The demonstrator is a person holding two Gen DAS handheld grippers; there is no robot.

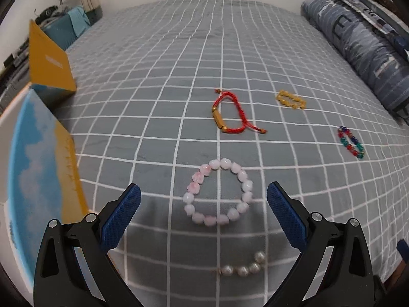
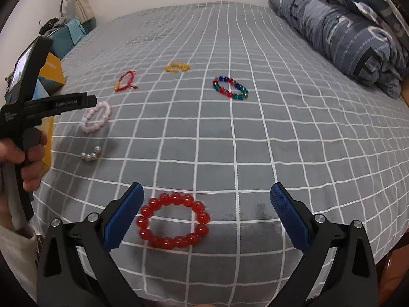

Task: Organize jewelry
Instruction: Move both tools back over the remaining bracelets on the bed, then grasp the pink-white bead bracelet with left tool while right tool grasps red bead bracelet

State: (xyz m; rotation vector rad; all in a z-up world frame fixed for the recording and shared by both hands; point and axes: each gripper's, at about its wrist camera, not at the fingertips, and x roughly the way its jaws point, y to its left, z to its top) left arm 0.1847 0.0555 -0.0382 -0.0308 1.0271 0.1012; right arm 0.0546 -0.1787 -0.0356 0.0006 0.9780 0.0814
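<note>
Both claws gape wide, empty: left claw (image 1: 203,197) over the pink bracelet (image 1: 218,192), right claw (image 2: 207,197) over the red bracelet (image 2: 173,220) near the bed (image 2: 281,140) edge.

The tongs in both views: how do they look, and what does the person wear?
Both tongs, left and right, have black frames with silver screws and blue knurled pads. From the right wrist view, the left tool's black body carries white "GenRobot.AI" lettering and a small screen. The holding hand shows a light sleeve.

Pearl bracelet (image 1: 242,267) partly hidden under left claw (image 1: 203,197); box (image 1: 38,179) cut off at frame edge.
</note>
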